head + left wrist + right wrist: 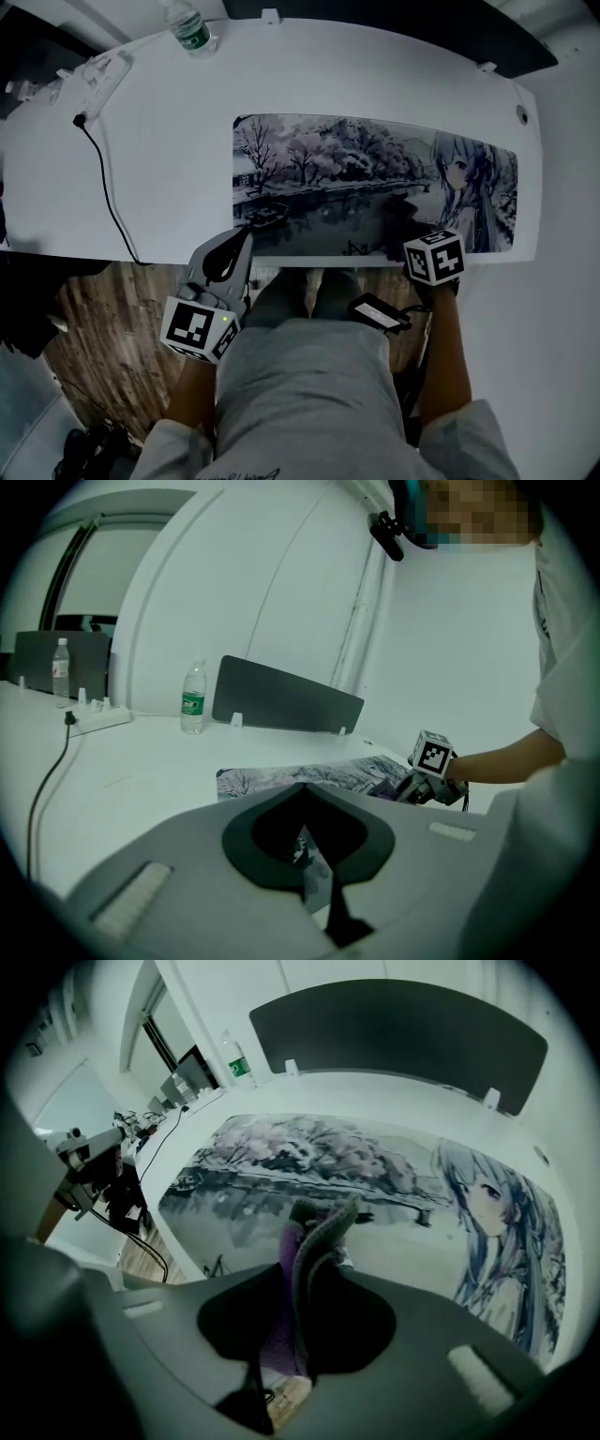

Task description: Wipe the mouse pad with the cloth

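A clear plastic water bottle (190,28) with a green label stands upright at the desk's (159,159) far edge, toward the far left corner; how full it is cannot be told. The left gripper view shows a second bottle (60,667) on another surface behind.

The desk is white, with a dark divider panel (286,708) along its far edge and a wood floor (103,328) below. The printed mouse pad (356,178) lies flat along the near edge, right of centre.

A power strip (98,75) sits at the far left corner, and its black cable (108,202) runs to the near edge.

The left gripper (302,787), jaws closed with nothing between them, hovers at the pad's near left corner. The right gripper (305,1269) is clamped on a purple-and-grey cloth (323,1227), at the pad's near edge.
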